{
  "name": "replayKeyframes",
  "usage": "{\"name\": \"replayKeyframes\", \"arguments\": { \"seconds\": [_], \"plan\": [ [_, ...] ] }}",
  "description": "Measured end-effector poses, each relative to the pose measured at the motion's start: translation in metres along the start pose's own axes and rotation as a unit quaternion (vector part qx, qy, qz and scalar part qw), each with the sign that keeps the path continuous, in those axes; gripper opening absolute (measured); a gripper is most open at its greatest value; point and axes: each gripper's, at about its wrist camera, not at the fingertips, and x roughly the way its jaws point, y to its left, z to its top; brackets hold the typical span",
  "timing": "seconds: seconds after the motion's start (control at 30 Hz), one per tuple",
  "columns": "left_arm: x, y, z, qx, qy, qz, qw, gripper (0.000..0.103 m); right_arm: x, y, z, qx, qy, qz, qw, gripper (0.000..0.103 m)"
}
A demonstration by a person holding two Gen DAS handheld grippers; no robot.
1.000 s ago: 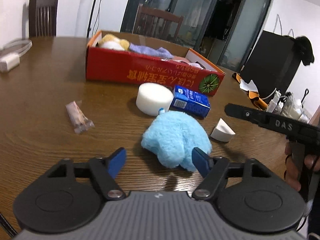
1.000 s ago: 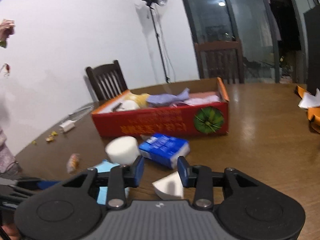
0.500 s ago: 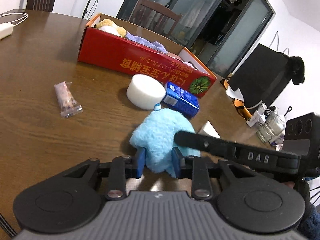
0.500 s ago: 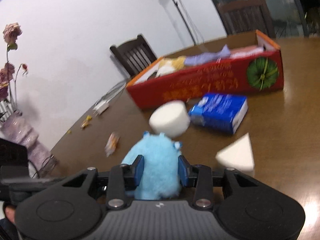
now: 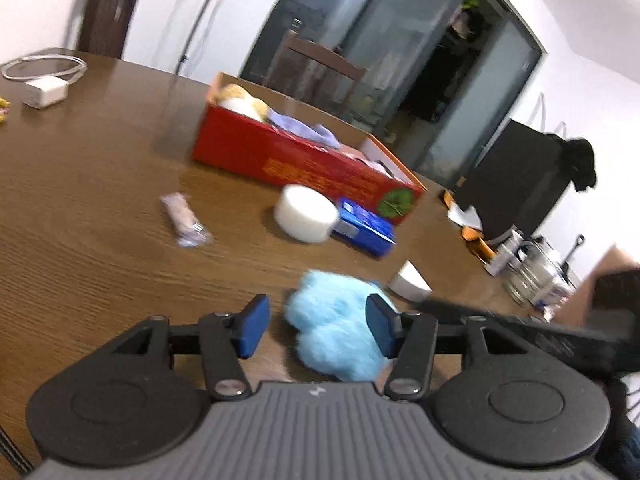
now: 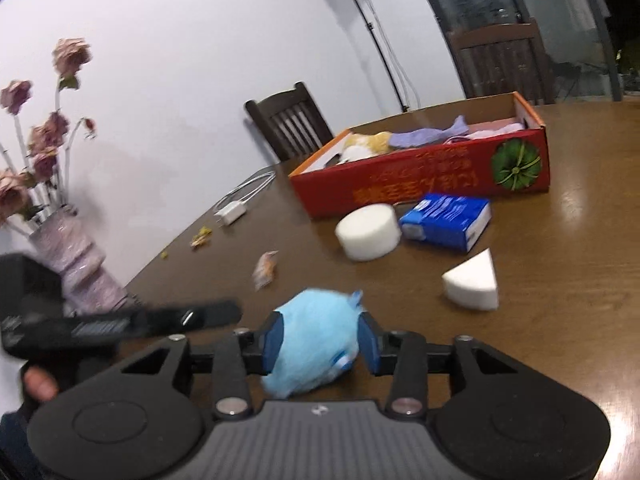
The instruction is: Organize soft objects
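A fluffy light-blue plush toy (image 6: 316, 336) sits between the pads of my right gripper (image 6: 320, 342), which is shut on it above the brown table. In the left wrist view the plush (image 5: 336, 328) lies close to the right pad of my left gripper (image 5: 316, 330), which is open and not holding it. The red cardboard box (image 5: 296, 160) holds a yellow plush and purple cloth; it also shows in the right wrist view (image 6: 424, 176). A white round sponge (image 5: 306, 218), a blue packet (image 5: 364, 228) and a white wedge sponge (image 5: 408, 282) lie in front of the box.
A wrapped snack (image 5: 184, 220) lies left of the sponges. A white charger with cable (image 5: 42, 90) is at the far left. A vase of dried roses (image 6: 68, 252) stands at the table's left edge. Glass jars (image 5: 532, 276) stand at the right.
My left gripper closed on the blue plush, then opened and let it go. My right gripper moved down to the plush and closed on it.
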Motion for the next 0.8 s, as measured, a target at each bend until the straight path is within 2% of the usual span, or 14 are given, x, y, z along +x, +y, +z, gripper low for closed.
{"name": "replayKeyframes", "arguments": {
  "seconds": [0.03, 0.2, 0.3, 0.33, 0.37, 0.4, 0.43, 0.53, 0.6, 0.67, 0.8],
  "plan": [
    [0.004, -0.002, -0.002, -0.001, 0.008, -0.001, 1.0000, 0.057, 0.005, -0.003, 0.002, 0.002, -0.001, -0.002, 1.000, 0.052],
    [0.020, -0.002, -0.012, -0.014, 0.036, 0.000, 0.9992, 0.055, 0.033, -0.015, 0.008, 0.021, 0.016, 0.004, 1.000, 0.052],
    [0.023, 0.004, -0.012, -0.029, 0.040, -0.016, 0.9987, 0.045, 0.045, -0.021, 0.003, 0.038, 0.029, 0.010, 0.999, 0.051],
    [0.026, 0.007, -0.012, -0.041, 0.043, -0.033, 0.9977, 0.040, 0.047, -0.023, 0.002, 0.048, 0.031, 0.020, 0.998, 0.049],
    [0.029, 0.011, -0.012, -0.054, 0.047, -0.044, 0.9965, 0.040, 0.049, -0.025, 0.000, 0.054, 0.035, 0.029, 0.998, 0.046],
    [0.032, 0.013, -0.012, -0.066, 0.047, -0.052, 0.9953, 0.040, 0.050, -0.026, 0.000, 0.058, 0.036, 0.039, 0.997, 0.038],
    [0.033, 0.015, -0.011, -0.074, 0.045, -0.058, 0.9945, 0.038, 0.050, -0.028, 0.000, 0.063, 0.037, 0.050, 0.996, 0.037],
    [0.035, 0.012, -0.001, -0.076, 0.027, -0.078, 0.9936, 0.038, 0.046, -0.025, 0.006, 0.058, 0.029, 0.042, 0.997, 0.034],
    [0.033, 0.008, 0.020, -0.062, 0.001, -0.099, 0.9932, 0.037, 0.036, -0.021, 0.022, 0.054, 0.001, 0.042, 0.998, 0.034],
    [0.037, 0.001, 0.055, -0.035, -0.022, -0.115, 0.9925, 0.037, 0.029, -0.021, 0.048, 0.048, -0.032, 0.049, 0.997, 0.033],
    [0.074, -0.009, 0.140, 0.016, -0.021, -0.098, 0.9948, 0.037, 0.047, -0.028, 0.123, 0.025, -0.071, 0.045, 0.996, 0.033]
  ]
}}
